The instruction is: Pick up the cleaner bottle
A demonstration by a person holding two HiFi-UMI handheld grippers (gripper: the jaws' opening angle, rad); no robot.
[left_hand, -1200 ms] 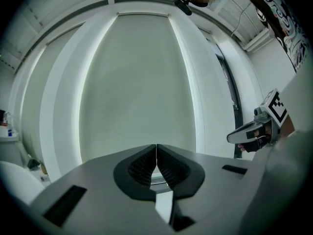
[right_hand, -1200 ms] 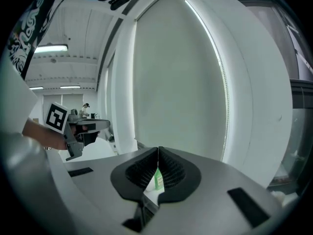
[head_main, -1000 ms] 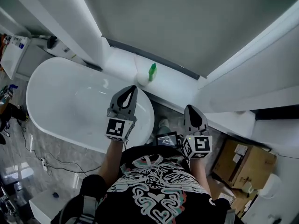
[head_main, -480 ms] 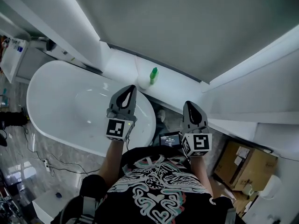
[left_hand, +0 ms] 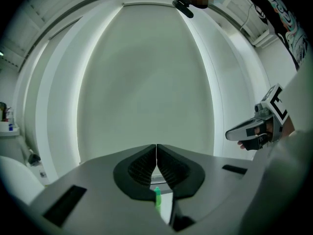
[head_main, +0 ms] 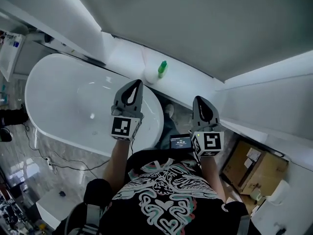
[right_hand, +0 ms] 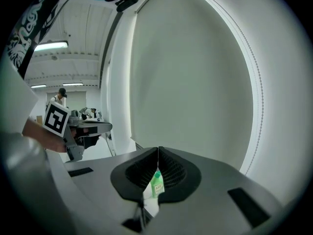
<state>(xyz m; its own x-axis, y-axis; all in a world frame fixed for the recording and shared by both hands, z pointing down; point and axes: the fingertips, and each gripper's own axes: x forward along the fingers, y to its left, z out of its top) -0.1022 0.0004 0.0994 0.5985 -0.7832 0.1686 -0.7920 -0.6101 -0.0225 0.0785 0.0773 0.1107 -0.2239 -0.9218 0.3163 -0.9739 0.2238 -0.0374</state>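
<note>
A small green cleaner bottle point(head_main: 162, 69) stands upright on the white ledge point(head_main: 183, 84) behind the bathtub point(head_main: 63, 106), against the grey wall. It shows through the jaw gap in the left gripper view as the bottle point(left_hand: 157, 199) and in the right gripper view as the bottle point(right_hand: 156, 183). My left gripper point(head_main: 135, 83) hangs over the tub's right end, short of the bottle, its jaws shut and holding nothing. My right gripper point(head_main: 201, 101) is lower and to the right of the bottle, also shut and holding nothing.
The white bathtub fills the left of the head view. Cardboard boxes point(head_main: 254, 168) stand on the floor at the lower right. A small screen device point(head_main: 181, 142) sits at the person's chest. Cables point(head_main: 54, 163) run over the marble floor by the tub.
Both grippers have moved forward toward the ledge and the bottle, staying shut. The bottle has not moved on the ledge.
</note>
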